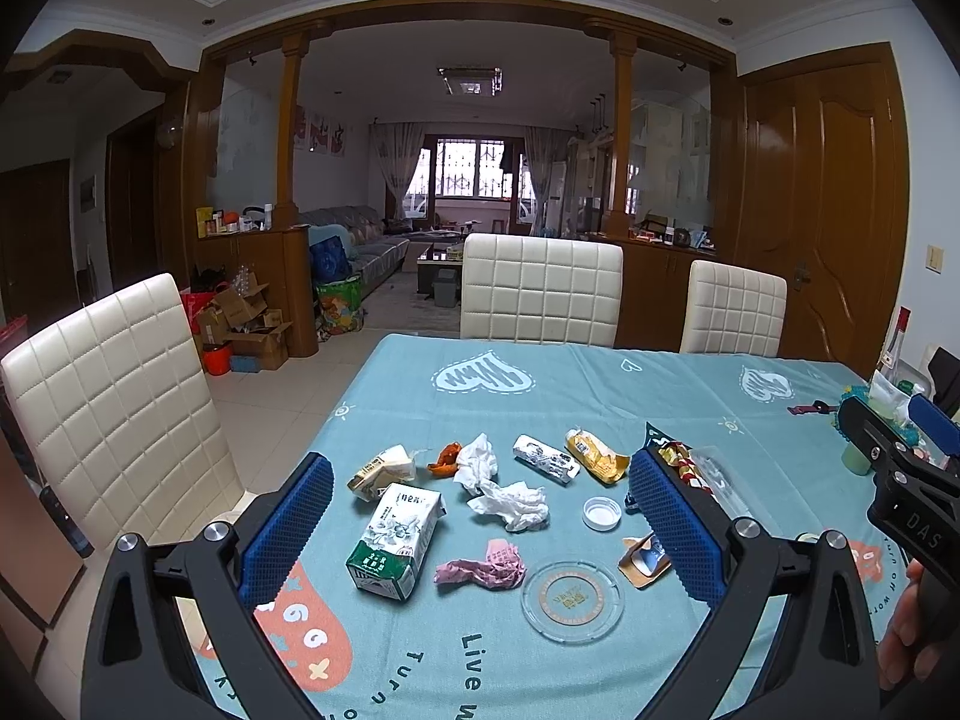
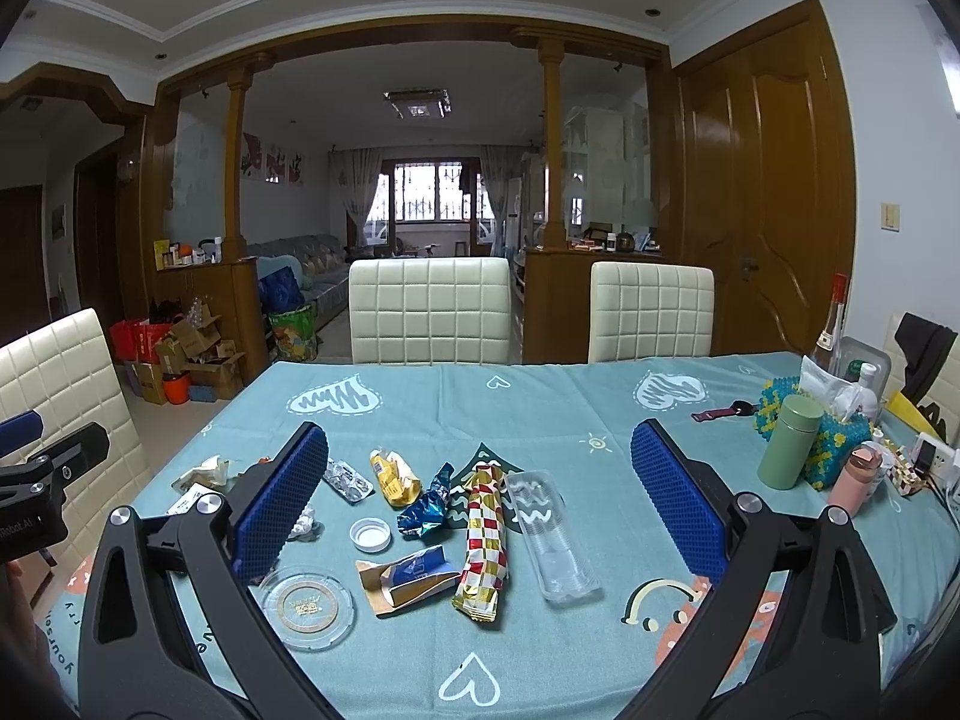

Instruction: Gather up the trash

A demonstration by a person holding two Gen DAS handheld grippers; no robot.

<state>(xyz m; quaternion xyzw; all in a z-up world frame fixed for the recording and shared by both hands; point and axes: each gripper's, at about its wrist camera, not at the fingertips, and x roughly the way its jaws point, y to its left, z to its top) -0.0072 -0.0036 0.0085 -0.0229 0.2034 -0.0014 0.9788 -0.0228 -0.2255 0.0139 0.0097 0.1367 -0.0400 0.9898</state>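
Note:
Trash lies scattered on the blue tablecloth [image 1: 600, 384]. In the left wrist view: a green and white carton [image 1: 396, 540], a crushed carton [image 1: 381, 471], white tissues [image 1: 510, 504], a pink crumpled paper [image 1: 483, 570], a white cap [image 1: 601, 513] and a yellow wrapper [image 1: 594, 455]. My left gripper [image 1: 480, 516] is open and empty above them. In the right wrist view: a red and gold checked wrapper [image 2: 485, 540], a clear plastic tray [image 2: 555, 546], a blue foil wrapper [image 2: 429, 510] and a torn packet [image 2: 408, 576]. My right gripper [image 2: 480, 498] is open and empty over these.
A glass ashtray [image 1: 573, 600] sits near the front edge. A green flask [image 2: 789, 441], a pink bottle [image 2: 855, 480], a tissue box [image 2: 837, 438] and a glass bottle [image 2: 831, 324] stand at the right. White padded chairs [image 1: 540, 294] surround the table.

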